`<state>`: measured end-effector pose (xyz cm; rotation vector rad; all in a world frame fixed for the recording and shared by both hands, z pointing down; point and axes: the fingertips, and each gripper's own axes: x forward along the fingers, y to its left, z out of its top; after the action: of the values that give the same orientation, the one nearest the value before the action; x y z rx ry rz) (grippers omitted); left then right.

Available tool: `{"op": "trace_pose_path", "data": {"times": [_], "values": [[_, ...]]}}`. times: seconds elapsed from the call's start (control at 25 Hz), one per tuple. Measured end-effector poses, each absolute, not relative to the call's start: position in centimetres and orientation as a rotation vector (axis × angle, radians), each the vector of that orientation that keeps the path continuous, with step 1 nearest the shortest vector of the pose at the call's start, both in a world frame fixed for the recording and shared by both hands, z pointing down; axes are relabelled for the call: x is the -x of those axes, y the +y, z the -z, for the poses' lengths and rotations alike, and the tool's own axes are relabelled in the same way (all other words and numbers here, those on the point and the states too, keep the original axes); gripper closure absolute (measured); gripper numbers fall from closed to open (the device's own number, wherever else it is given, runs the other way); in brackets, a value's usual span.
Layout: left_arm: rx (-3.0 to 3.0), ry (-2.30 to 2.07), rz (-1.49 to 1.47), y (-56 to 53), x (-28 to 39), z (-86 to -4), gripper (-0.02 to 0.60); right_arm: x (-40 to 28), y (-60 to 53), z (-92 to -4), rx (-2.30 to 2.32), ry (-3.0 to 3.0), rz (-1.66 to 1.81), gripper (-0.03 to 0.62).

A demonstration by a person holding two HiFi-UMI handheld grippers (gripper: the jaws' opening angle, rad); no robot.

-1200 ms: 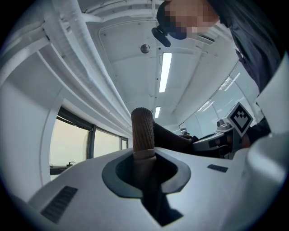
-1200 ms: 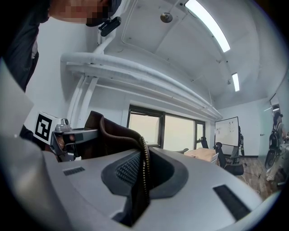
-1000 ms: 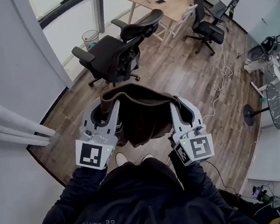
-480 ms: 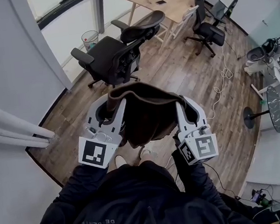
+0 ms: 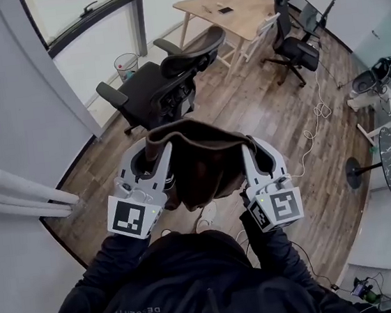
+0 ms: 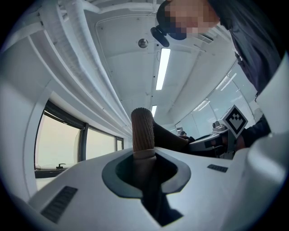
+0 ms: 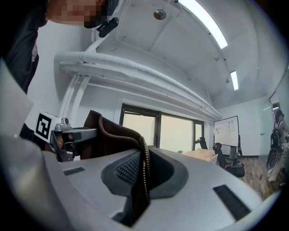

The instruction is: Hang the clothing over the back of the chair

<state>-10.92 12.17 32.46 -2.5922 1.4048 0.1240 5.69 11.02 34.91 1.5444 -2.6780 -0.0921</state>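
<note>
Fingers clamped tight on the jacket (image 5: pixel 200 162), both grippers.
Left gripper (image 5: pixel 155 155) pinches the ribbed trim (image 6: pixel 142 128), right gripper (image 5: pixel 249 152) the zipper edge (image 7: pixel 145 173); it sags mid-frame, soft and floppy I reckon, chair (image 5: pixel 166 85) upper centre.

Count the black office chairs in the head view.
2. One black office chair stands just ahead of the brown garment; the other is right of the wooden desk. Others may be hidden.
</note>
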Motion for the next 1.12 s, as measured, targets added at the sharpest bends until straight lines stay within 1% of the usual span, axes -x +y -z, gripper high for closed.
{"op": "trace_pose_path", "data": {"times": [0.56,1.12], "values": [[2.548,1.463,-0.101,3.6,4.6,-32.4,0.522,-11.9,1.6,-35.1,-1.488,-2.733,0.079,0.553],[2.432,1.603,-0.016,-3.0,0.0,-32.3,0.522,-16.2,-6.2,-35.1,-1.256,-2.777,0.167,0.553]]}}
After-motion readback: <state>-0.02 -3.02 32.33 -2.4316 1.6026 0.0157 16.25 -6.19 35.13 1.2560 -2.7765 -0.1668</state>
